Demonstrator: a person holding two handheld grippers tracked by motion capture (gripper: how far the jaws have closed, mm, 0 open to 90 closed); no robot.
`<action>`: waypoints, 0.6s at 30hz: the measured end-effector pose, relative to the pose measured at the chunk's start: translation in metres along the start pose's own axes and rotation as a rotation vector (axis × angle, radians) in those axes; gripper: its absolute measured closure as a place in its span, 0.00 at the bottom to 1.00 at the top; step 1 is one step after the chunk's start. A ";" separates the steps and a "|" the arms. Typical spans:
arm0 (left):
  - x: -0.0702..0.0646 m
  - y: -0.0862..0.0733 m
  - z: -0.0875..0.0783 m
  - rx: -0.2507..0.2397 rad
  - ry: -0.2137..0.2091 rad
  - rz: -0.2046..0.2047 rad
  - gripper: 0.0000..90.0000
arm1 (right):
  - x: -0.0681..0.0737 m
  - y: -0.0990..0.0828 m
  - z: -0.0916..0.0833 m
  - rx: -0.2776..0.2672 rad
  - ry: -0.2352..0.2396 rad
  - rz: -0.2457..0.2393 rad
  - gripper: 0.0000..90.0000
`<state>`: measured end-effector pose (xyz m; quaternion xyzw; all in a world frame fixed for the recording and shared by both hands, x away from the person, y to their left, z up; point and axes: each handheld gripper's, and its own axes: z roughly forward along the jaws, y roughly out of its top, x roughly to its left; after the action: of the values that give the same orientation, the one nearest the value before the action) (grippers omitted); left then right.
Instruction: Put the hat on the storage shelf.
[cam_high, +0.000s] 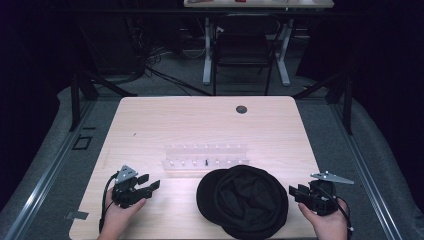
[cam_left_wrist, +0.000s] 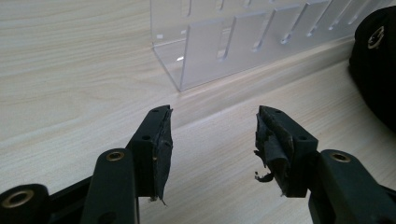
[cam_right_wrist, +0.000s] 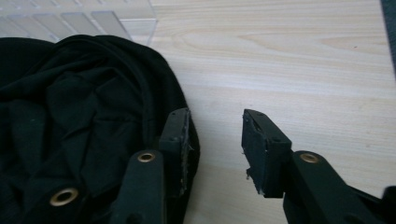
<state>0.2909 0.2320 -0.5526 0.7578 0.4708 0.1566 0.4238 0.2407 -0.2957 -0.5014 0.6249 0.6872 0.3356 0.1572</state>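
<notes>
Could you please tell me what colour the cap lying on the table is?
The cap is plain black, seen best in the high view.

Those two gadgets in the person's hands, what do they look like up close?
Each is a black hand-held tool with two black jaws. The left gripper carries a grey three-cornered plate and trails a black cable; the right gripper has the same plate and cable. Brass-coloured rivets dot the jaw arms, and the dark pads look frayed. No sleeves show.
</notes>
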 end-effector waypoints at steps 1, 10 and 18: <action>0.000 0.000 0.000 0.005 -0.001 0.003 0.51 | 0.000 0.001 -0.001 0.011 0.005 0.008 0.64; -0.005 0.000 0.002 0.016 -0.016 0.021 0.50 | 0.005 0.006 -0.004 0.101 0.070 0.049 0.61; -0.007 -0.001 0.003 0.024 -0.026 0.027 0.51 | 0.008 -0.001 -0.003 0.133 0.070 0.048 0.68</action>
<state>0.2891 0.2245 -0.5539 0.7710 0.4571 0.1468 0.4185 0.2362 -0.2889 -0.4982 0.6382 0.6977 0.3146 0.0833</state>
